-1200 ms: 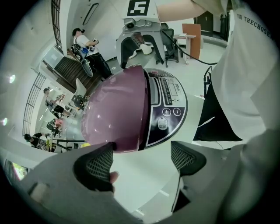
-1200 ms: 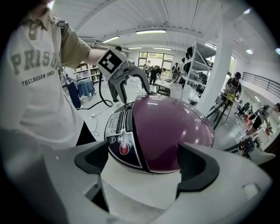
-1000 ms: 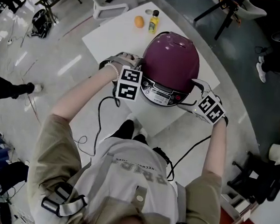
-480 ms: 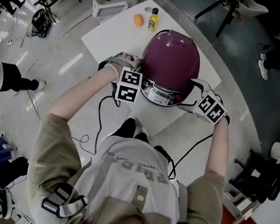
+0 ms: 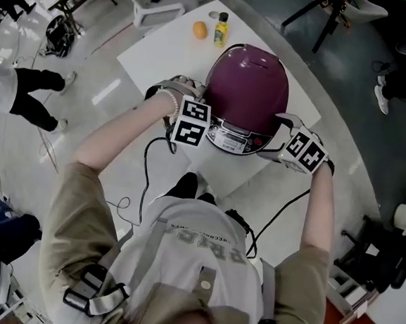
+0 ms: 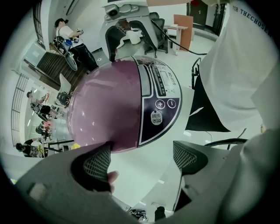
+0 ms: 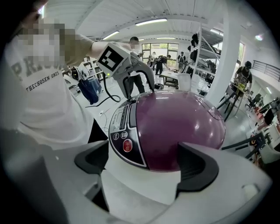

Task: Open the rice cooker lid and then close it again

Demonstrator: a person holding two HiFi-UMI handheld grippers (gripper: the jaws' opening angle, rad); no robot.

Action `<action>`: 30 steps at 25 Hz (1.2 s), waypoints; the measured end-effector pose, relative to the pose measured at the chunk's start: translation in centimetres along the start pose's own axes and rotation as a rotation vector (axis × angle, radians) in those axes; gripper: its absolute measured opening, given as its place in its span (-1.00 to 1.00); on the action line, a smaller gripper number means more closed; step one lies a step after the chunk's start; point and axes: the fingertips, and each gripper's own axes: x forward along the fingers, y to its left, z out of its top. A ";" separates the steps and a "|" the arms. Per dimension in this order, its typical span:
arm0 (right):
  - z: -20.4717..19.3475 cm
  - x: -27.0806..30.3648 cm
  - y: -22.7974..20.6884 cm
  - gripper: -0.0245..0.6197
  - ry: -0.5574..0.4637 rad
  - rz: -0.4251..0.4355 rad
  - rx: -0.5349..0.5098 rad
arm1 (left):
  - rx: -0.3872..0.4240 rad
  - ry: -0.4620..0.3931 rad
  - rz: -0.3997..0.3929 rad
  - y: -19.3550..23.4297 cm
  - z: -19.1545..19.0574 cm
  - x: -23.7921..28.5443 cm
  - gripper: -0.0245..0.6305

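Found left gripper point(image 6: 140, 159) and right gripper point(image 7: 142, 159) flanking closed rice cooker point(image 5: 248, 84), presumably bracing it. Noted left fingers point(image 6: 97, 162) opening, right fingers point(image 7: 197, 168) wide; cooker just beyond, nothing between.

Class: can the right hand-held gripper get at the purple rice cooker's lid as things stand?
Probably yes: the right hand-held gripper sits beside the purple domed rice cooker, jaws apart, nothing blocking it.

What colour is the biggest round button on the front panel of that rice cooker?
The button is red; it shows best in the right gripper view.
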 end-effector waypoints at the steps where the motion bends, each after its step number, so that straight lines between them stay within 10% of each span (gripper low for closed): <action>1: 0.0 0.0 0.0 0.52 -0.008 0.000 0.000 | -0.013 -0.013 0.000 0.0 0.0 0.0 0.47; 11: 0.2 -0.4 0.0 0.52 -0.111 -0.088 -0.048 | -0.164 -0.148 0.036 0.2 0.5 -1.4 0.47; 17: 4.2 -5.7 -1.4 0.52 -0.437 -0.259 0.032 | -0.330 -0.360 0.125 1.5 2.2 -6.3 0.46; 24: 7.1 -11.4 -1.3 0.48 -0.710 -0.547 0.049 | -0.656 -0.700 0.418 5.4 3.6 -13.2 0.16; 30: 7.8 -14.1 -0.2 0.07 -0.842 -0.780 0.112 | -0.904 -0.790 0.725 6.0 1.8 -16.8 -0.31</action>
